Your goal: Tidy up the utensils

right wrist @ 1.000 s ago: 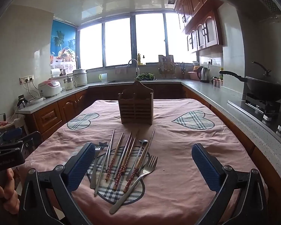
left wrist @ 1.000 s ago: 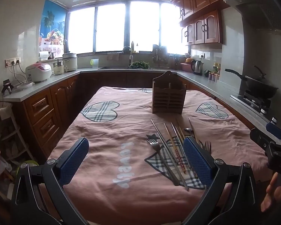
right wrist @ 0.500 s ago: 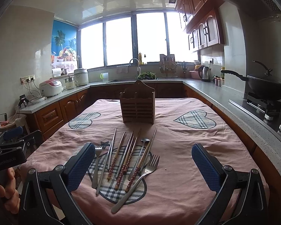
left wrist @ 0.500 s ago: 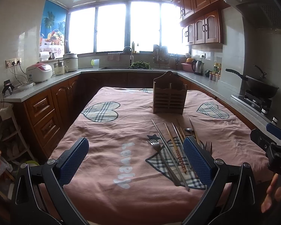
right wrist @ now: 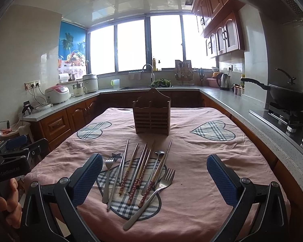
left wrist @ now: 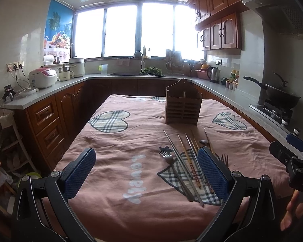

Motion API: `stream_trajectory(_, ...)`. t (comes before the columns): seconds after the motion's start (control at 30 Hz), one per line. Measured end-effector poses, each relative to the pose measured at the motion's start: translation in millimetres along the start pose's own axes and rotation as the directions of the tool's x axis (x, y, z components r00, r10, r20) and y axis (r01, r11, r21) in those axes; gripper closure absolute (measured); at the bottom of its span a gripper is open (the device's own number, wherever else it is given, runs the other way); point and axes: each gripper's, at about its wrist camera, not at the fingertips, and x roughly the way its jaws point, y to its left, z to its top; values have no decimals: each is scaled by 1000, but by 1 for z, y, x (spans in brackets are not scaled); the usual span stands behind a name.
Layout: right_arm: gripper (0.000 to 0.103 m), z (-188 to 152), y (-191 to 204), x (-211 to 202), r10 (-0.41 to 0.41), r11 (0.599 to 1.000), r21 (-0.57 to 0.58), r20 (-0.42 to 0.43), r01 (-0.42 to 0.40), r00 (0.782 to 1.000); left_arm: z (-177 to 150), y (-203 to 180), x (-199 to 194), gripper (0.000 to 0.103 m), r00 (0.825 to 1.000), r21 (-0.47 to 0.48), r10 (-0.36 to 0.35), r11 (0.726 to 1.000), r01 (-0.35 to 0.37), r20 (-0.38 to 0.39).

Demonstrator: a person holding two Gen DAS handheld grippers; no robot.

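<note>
Left hand-held gripper (left wrist: 146, 171): jaws spread wide, empty, above the near tabletop edge.
Right hand-held gripper (right wrist: 154, 178): jaws spread wide, empty, over the utensils.
Utensils (right wrist: 140, 172): forks, chopsticks and spoon lying loose on the near plaid heart.
Tabletop (right wrist: 202, 155): bare pink cloth on both sides.
Wooden holder (right wrist: 151, 119): upright beyond the utensils; contents cannot be told.

Left gripper (left wrist: 146, 171): black frame, blue textured pads, jaws spread wide, nothing between them; lower frame of its own view.
Right gripper (right wrist: 154, 178): same build, jaws wide apart, empty.
Person's hand (right wrist: 5, 205): lower left of right view, gripping a handle.
</note>
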Motion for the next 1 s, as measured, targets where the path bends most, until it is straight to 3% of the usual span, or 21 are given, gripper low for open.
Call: stream_trajectory(1.0,0,0,0,6,6,1000,2,-11,-6,1000,1,2,8,0,1000,0,4,1000,-4,-20)
